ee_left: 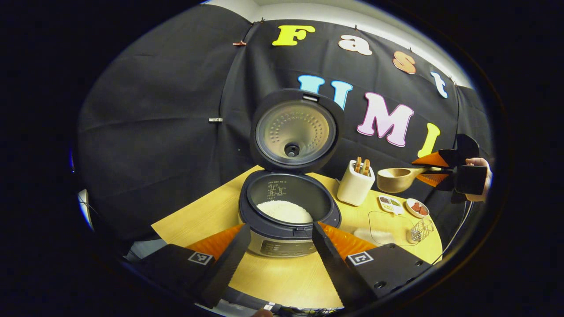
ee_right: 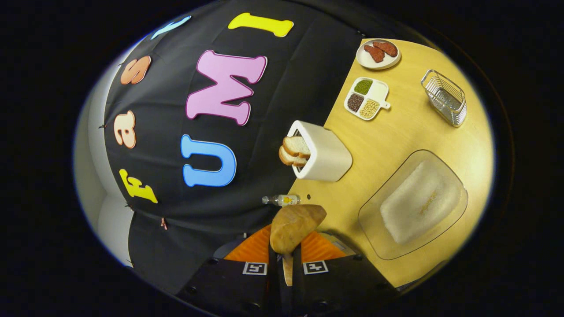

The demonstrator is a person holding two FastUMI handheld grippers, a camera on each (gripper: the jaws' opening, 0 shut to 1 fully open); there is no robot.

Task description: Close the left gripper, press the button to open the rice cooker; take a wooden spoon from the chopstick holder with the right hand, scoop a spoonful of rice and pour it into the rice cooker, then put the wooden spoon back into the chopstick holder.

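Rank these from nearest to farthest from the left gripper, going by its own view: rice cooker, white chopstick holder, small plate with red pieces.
1. Rice cooker, straight ahead of the left gripper.
2. Chopstick holder, behind the cooker, to the right.
3. Small plate, far right.

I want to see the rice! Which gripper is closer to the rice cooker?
Left. The left gripper sits right at the rice cooker; the right gripper holds the wooden spoon beyond the chopstick holder.
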